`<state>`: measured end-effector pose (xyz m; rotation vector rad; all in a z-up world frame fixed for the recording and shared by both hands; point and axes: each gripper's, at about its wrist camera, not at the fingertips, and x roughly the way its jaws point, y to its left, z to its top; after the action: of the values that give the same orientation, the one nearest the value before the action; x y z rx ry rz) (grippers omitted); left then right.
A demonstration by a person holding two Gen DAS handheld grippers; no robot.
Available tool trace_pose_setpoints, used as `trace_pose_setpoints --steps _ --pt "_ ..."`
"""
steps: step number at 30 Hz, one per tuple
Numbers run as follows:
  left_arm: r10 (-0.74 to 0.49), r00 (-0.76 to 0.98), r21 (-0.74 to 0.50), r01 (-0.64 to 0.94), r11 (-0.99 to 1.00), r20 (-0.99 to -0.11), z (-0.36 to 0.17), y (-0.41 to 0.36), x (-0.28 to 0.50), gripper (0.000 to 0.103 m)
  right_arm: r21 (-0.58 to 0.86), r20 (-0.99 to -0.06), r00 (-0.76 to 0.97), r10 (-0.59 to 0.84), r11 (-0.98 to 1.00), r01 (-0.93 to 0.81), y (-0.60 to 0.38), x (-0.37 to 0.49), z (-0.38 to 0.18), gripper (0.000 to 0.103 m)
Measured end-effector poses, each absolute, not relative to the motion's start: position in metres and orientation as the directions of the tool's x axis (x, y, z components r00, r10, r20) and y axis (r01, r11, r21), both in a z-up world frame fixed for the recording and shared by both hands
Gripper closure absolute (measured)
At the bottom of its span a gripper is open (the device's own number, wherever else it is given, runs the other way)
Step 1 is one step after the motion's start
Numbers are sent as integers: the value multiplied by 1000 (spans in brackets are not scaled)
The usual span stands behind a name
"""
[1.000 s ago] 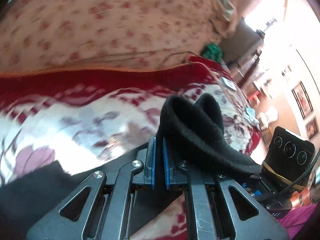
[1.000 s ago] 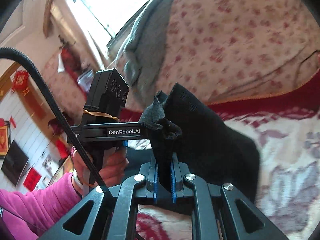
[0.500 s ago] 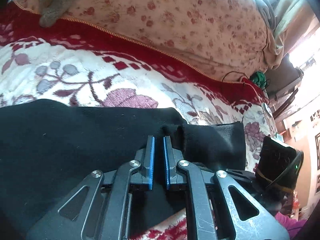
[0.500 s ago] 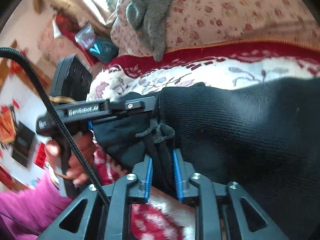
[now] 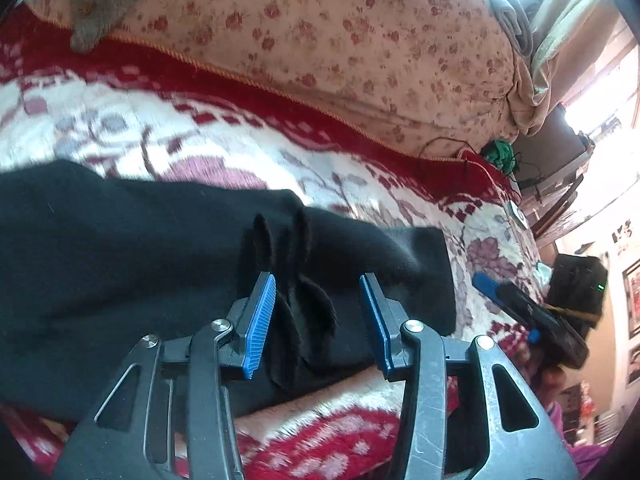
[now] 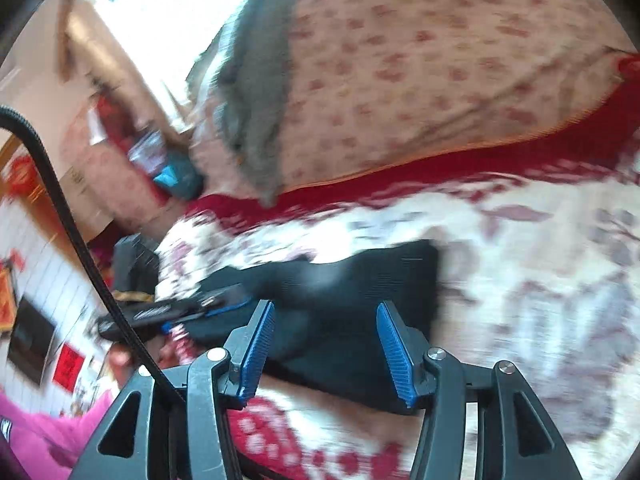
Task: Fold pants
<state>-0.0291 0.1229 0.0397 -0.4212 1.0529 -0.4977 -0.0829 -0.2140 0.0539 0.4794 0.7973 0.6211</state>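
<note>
The black pants point(image 5: 132, 248) lie folded on the floral red-and-white bed cover point(image 5: 240, 160). My left gripper point(image 5: 318, 292) is open; loose black folds of the pants edge stand between its blue pads, not pinched. In the right wrist view the pants point(image 6: 360, 288) lie flat just ahead of my right gripper point(image 6: 326, 320), which is open and empty. The left gripper shows at the left of the right wrist view point(image 6: 168, 312), and the right gripper at the right of the left wrist view point(image 5: 532, 312).
A large floral pillow or quilt point(image 5: 340, 32) lies behind the pants, with grey cloth point(image 6: 256, 92) draped on it. A green object point(image 5: 498, 152) and cables sit at the bed's far corner. Furniture and walls lie beyond the bed edges.
Both grippers held the pants shut and lowered them onto the bed. Now both have opened and let the cloth go; the right one has drawn back a little.
</note>
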Motion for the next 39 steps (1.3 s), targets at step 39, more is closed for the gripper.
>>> trace_pose_setpoints --steps 39 --pt "-305 532 -219 219 951 -790 36 84 -58 98 733 -523 491 697 662 -159 -226 -22 -11 44"
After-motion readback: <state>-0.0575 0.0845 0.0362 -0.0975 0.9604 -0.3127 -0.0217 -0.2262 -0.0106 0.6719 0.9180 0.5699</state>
